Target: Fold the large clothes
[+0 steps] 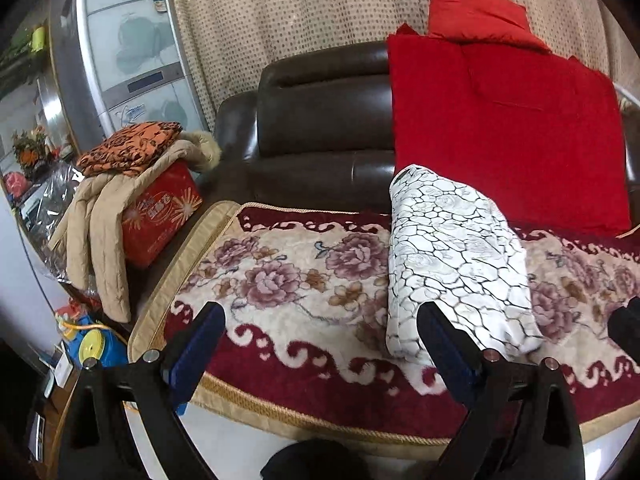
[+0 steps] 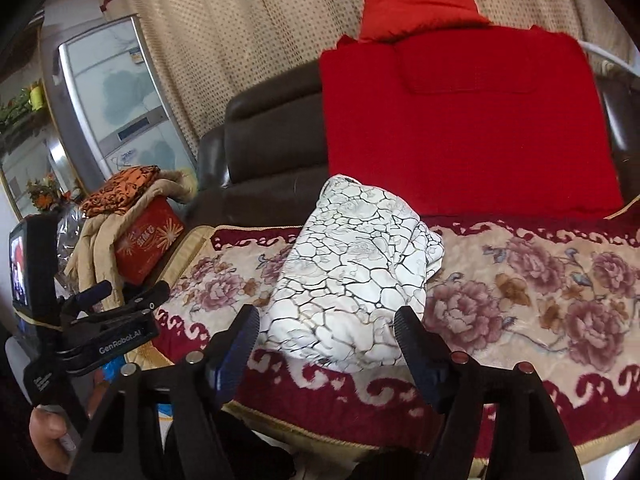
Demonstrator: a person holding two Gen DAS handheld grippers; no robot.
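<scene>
A white garment with a dark crackle pattern point(image 1: 456, 256) lies folded into a narrow bundle on the flowered sofa cover point(image 1: 288, 276). It also shows in the right wrist view point(image 2: 352, 276). My left gripper point(image 1: 320, 320) is open and empty, its right finger just in front of the bundle's near end. My right gripper point(image 2: 326, 324) is open and empty, its fingers on either side of the bundle's near end, slightly in front of it. The left gripper point(image 2: 120, 296) also shows in the right wrist view at far left.
A red blanket point(image 1: 504, 136) and red pillow point(image 1: 472, 12) lean on the brown leather sofa back point(image 1: 320, 112). At left a beige jacket point(image 1: 104, 224) and orange patterned cloth point(image 1: 128, 144) lie over a red box point(image 1: 160, 212). A cabinet point(image 1: 132, 52) stands behind.
</scene>
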